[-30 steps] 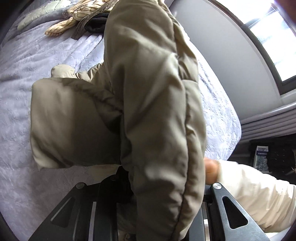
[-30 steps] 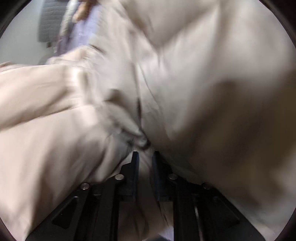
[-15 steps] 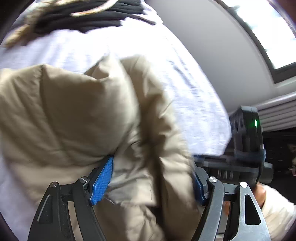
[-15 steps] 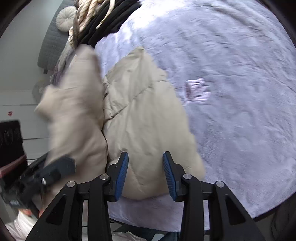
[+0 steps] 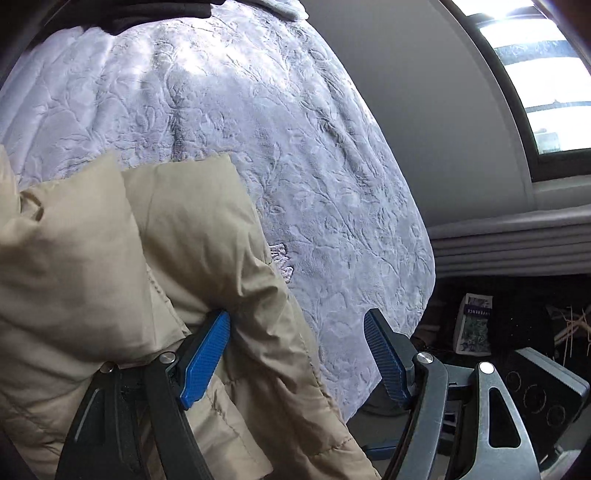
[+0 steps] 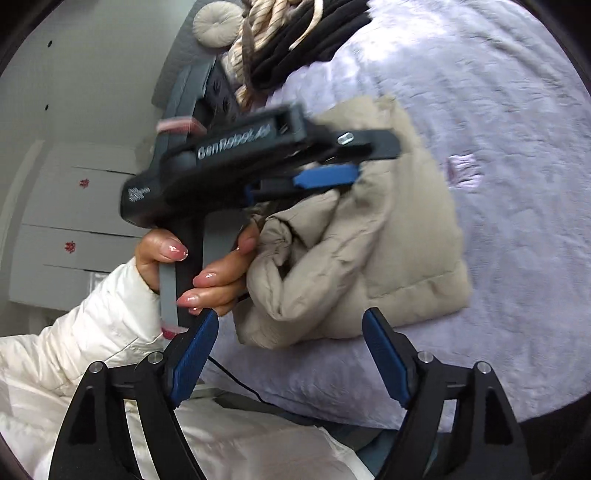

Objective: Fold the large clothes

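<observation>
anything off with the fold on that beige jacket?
Yes. The beige jacket lies folded on the lavender bedspread, but its near-left edge is bunched and puffed up, not flat. The left claw sits open over that lump; the right claw hangs open, clear of it.

Domestic bedroom. A bed [image 5: 295, 166] with a lilac embossed bedspread fills both views; beyond its head lie a round tufted cushion [image 6: 218, 24] and a padded headboard [image 6: 173, 74]. A window [image 5: 535, 74] stands beside the bed, white drawers [image 6: 74, 221] opposite.
</observation>
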The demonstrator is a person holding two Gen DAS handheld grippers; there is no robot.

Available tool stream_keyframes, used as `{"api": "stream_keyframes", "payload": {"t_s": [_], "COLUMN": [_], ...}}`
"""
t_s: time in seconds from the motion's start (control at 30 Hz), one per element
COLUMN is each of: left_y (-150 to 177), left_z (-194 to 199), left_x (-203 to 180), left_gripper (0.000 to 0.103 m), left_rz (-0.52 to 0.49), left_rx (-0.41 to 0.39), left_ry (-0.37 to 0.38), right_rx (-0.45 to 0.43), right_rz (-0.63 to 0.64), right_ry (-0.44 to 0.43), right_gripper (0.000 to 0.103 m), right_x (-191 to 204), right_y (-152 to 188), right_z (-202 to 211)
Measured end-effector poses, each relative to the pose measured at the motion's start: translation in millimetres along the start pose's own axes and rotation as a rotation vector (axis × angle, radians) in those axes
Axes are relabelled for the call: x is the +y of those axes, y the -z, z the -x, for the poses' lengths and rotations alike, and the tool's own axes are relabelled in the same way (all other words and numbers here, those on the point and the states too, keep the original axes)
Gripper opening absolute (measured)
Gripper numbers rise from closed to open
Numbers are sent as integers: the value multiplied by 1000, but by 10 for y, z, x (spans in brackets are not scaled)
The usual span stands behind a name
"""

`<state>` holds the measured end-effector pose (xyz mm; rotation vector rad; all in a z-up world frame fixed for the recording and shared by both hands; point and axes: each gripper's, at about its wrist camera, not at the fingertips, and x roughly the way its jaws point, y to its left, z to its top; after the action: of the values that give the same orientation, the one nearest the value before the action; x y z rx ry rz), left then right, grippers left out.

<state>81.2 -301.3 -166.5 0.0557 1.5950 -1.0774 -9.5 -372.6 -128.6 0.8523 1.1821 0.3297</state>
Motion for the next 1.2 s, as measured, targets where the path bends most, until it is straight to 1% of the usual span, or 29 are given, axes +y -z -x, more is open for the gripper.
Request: {"api": "stream_keyframes", "payload": {"t_s": [0.03,0.07,0.1,0.17,0.2,0.27,0.33,0.4,0.43,0.5,0.53,0.6,0.7,0.8,0.9,0.97,1.0,1.07,1.13,1.2], "left_y": [-24,-5,-10,-47,-25,34,99,154,168,143,112,45,-84,-196,-266,-268,-262,-259,-244,-245], "left_z": [42,140,235,497,694,1051,1249,1379,1396,1300,1206,993,620,309,189,187,198,207,219,208], "left_x": [-32,-29,-98,-202,-225,-166,-39,189,340,583,702,774,702,596,523,534,547,565,569,559], "left_gripper": [75,75,75,75,75,75,75,75,75,75,75,75,75,75,75,75,75,75,75,75], "left_rz": [-8,-13,-28,-71,-103,-141,-146,-120,-98,-60,-34,-15,-46,-71,-78,-68,-64,-60,-63,-66], "left_rx": [-4,-17,-50,-121,-177,-277,-350,-397,-403,-380,-365,-359,-342,-326,-308,-305,-305,-304,-305,-304], "left_ry": [-8,-7,0,-16,-50,-147,-260,-369,-422,-477,-465,-458,-471,-493,-521,-523,-521,-518,-521,-529], "right_rx": [3,-4,-14,-39,-53,-59,-42,-29,-23,-12,-9,1,16,14,25,20,5,-52,-116,-157], "right_rz": [-11,-22,-37,-79,-91,-101,-142,-185,-200,-207,-207,-199,-186,-206,-263,-260,-235,-175,-125,-86], "right_ry": [26,66,107,181,207,269,292,284,285,295,299,310,351,356,315,329,349,383,374,348], "right_gripper": [82,63,19,17,15,15,15,15,15,15,15,15,15,12,12,13,18,19,19,19], "right_x": [6,7,-21,-114,-179,-311,-516,-680,-759,-852,-882,-928,-978,-1044,-1146,-1126,-1070,-878,-715,-571], "right_y": [-48,-70,-110,-167,-189,-199,-182,-131,-109,-88,-87,-88,-92,-108,-139,-194,-230,-261,-318,-410], "right_z": [-113,-178,-237,-267,-251,-231,-238,-236,-249,-288,-333,-361,-383,-382,-304,-178,-69,139,334,445]}}
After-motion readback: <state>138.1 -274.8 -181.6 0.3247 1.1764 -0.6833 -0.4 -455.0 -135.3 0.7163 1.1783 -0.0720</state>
